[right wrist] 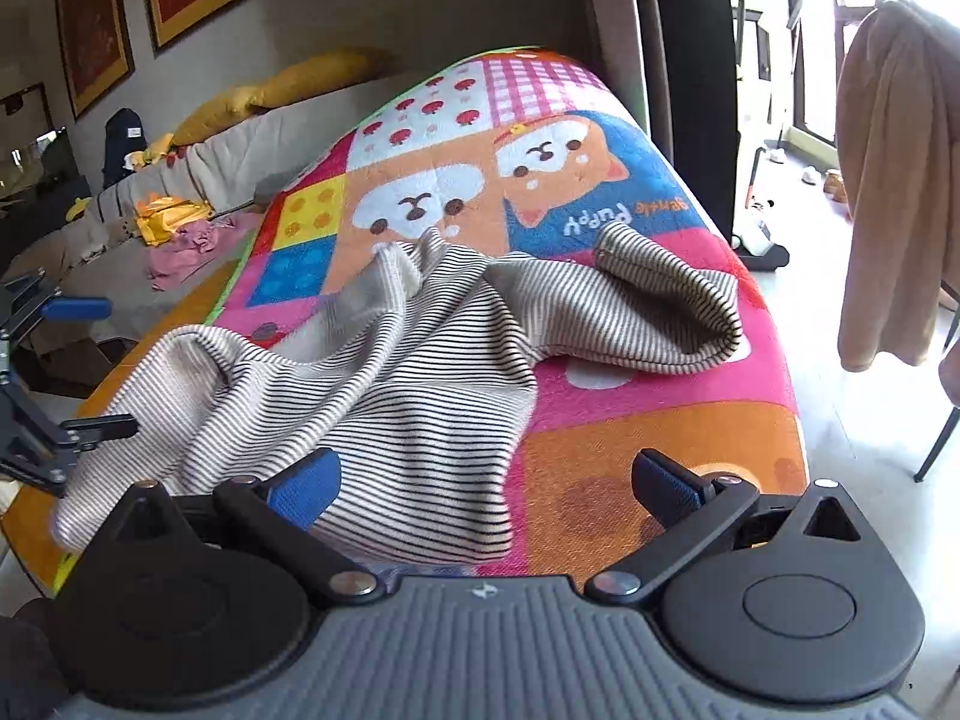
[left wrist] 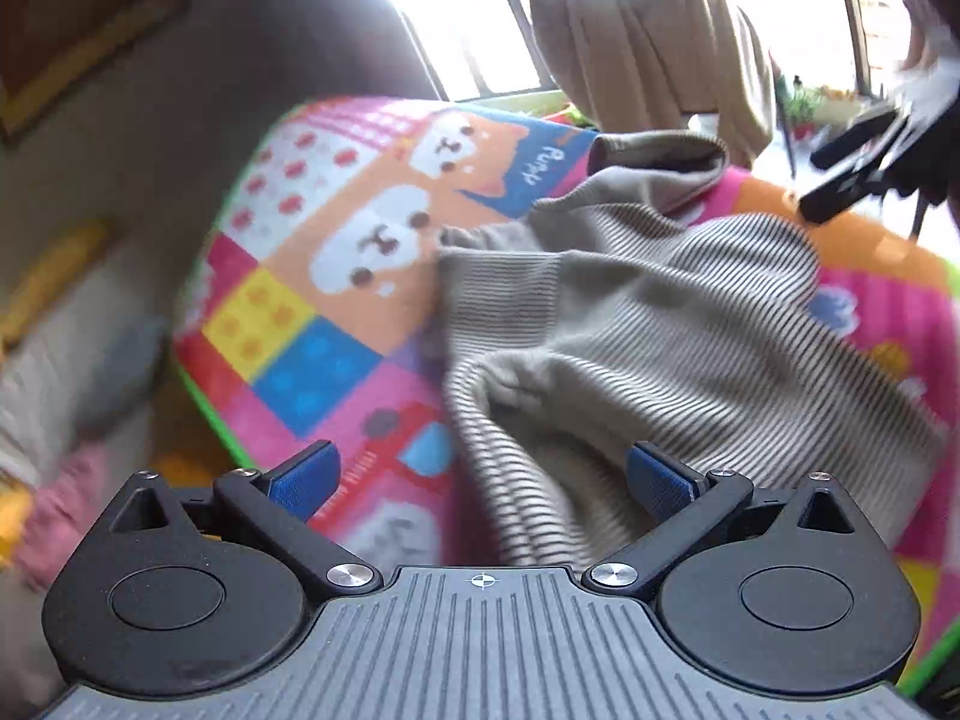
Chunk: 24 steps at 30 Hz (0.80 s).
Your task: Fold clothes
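A striped knit garment [right wrist: 384,360], beige with thin dark lines and a ribbed weave, lies rumpled and unfolded on a bright cartoon play mat [right wrist: 660,420], directly ahead of both claws. From the right wrist, the right gripper [right wrist: 483,489] stands wide, its blue pads apart, the left-side pad just over the garment's near hem and the other over the bare orange patch of mat; nothing is held between them. One rounded, tube-like end of the cloth, possibly a sleeve, curls away ahead and to the right of that claw, near the blue panel printed with the word "Puppy". From the left wrist, blurred by motion, the left gripper [left wrist: 480,483] is also spread wide and empty, with bunched folds of the garment rising just beyond its right-side pad and the mat's patchwork squares beyond the left one. The mat is plush, printed with dogs, strawberries and gingham squares, and edged in green. To the far left of the right claw runs a grey sofa [right wrist: 198,168] carrying yellow cushions [right wrist: 282,87] and a pink cloth [right wrist: 192,243]; to its far right hangs a tan blanket [right wrist: 894,180].
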Available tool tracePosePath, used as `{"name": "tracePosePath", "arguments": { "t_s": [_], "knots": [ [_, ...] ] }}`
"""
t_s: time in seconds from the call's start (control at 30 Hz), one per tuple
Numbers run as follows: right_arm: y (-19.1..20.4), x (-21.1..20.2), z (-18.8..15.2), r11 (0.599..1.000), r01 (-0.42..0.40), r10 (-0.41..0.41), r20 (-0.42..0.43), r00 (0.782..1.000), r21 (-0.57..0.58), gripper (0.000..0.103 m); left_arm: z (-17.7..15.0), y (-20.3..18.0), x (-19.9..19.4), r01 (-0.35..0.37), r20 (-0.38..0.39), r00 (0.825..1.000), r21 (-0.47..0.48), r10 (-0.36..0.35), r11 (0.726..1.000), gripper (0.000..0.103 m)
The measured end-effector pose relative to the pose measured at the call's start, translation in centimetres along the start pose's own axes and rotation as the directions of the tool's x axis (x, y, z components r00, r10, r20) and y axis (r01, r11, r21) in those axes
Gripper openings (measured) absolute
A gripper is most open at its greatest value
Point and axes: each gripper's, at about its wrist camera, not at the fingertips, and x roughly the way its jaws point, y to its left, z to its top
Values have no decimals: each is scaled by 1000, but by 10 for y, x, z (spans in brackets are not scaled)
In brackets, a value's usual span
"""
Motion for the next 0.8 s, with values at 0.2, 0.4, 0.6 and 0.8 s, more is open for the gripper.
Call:
{"name": "tracePosePath", "arguments": {
  "t_s": [0.2,0.4,0.6,0.8],
  "knots": [
    [13,6,-1,1000,-18,18,-12,1000,-9,103,5,-45,36,-103,56,994,381,88,919,103],
    [19,7,-7,1000,-1,1,-41,999,-15,103,24,-31,69,-132,99,989,290,107,948,103],
    [36,7,-6,954,-296,300,-109,948,52,103,13,71,93,-336,-58,941,-103,332,936,103],
    [68,57,3,826,-496,559,-278,781,268,103,-11,90,58,-283,-56,959,-166,277,945,103]
  ]
}}
